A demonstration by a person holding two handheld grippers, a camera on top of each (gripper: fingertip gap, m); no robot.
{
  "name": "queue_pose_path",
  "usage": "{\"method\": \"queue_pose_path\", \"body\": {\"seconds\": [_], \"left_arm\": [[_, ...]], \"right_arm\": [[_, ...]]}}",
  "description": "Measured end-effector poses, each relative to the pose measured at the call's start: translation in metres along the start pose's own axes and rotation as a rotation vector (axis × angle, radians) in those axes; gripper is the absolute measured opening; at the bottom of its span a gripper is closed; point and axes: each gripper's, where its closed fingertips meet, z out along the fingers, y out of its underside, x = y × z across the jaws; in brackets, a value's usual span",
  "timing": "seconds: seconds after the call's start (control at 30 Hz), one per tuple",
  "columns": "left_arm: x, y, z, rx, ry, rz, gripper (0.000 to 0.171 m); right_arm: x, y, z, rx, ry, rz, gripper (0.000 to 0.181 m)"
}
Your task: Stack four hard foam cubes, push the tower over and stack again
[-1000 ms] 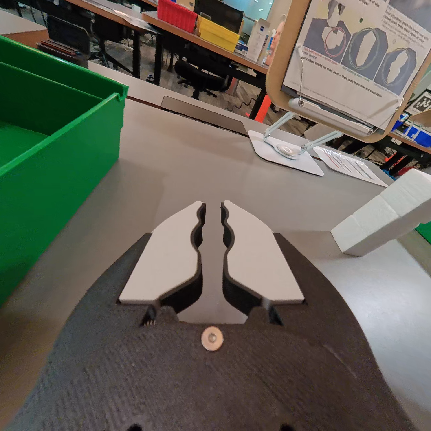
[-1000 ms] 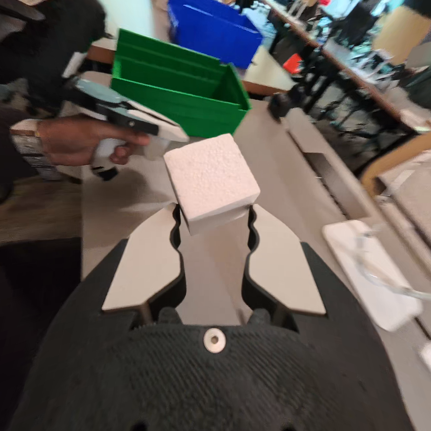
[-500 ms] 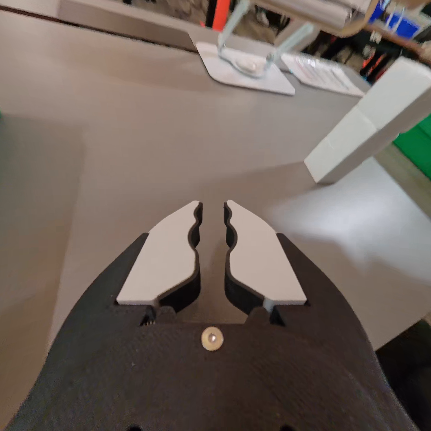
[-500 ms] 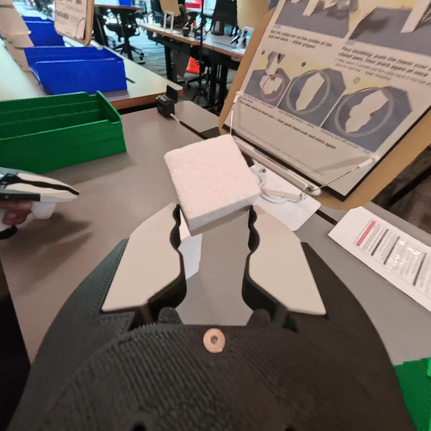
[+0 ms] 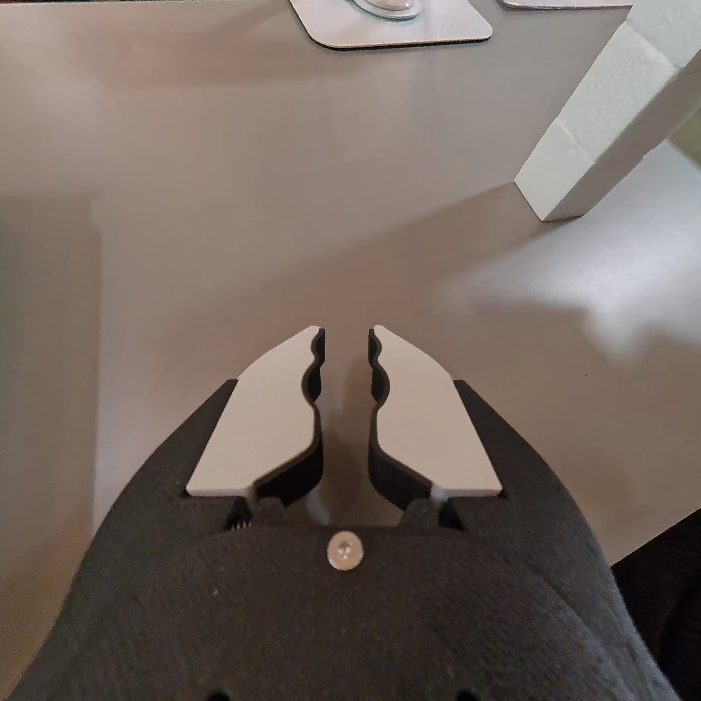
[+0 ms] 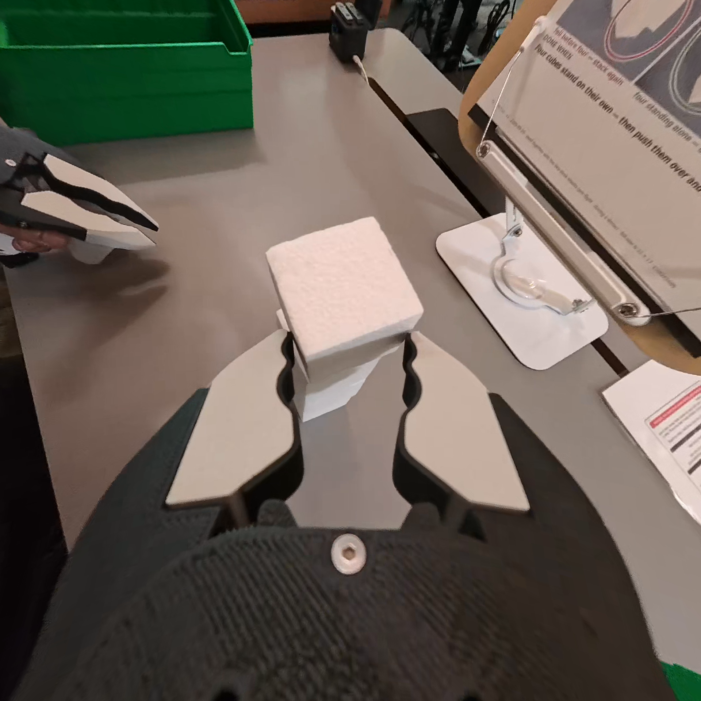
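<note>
My right gripper (image 6: pixel 347 335) is shut on a white foam cube (image 6: pixel 341 280) and holds it right over a stack of white foam cubes (image 6: pixel 326 394) on the grey table (image 6: pixel 212 197). I cannot tell whether the held cube touches the stack. My left gripper (image 5: pixel 346 333) is empty, its jaws a narrow gap apart, low over bare table. The stack stands to its upper right in the left wrist view (image 5: pixel 607 125). The right wrist view shows the left gripper (image 6: pixel 151 235) at the left, held by a hand (image 6: pixel 34 242) and pointing toward the stack.
A green bin (image 6: pixel 132 76) stands at the far left of the table. A document stand with a white base (image 6: pixel 531 303) and a tilted board (image 6: pixel 607 95) is at the right, with a printed sheet (image 6: pixel 667 428) by it. A small black device (image 6: pixel 349 34) sits at the far edge. Some 30 cm of space lies between my two pairs of fingers.
My right gripper has swung round with the foam cube and brought it over the stack. My left gripper has tipped down toward the table, and its jaws have parted a little.
</note>
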Motion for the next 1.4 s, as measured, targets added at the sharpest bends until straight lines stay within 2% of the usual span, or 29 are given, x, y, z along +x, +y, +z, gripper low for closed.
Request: {"method": "queue_pose_path", "body": {"seconds": [0.5,1.4], "left_arm": [[0.003,0.001,0.000,-0.005,0.017,-0.010,0.023],[0.006,0.003,0.001,-0.015,0.036,-0.019,0.024]], "right_arm": [[-0.011,0.003,0.007,-0.079,0.022,-0.035,0.057],[-0.007,0.007,0.010,-0.066,-0.048,-0.011,0.057]]}}
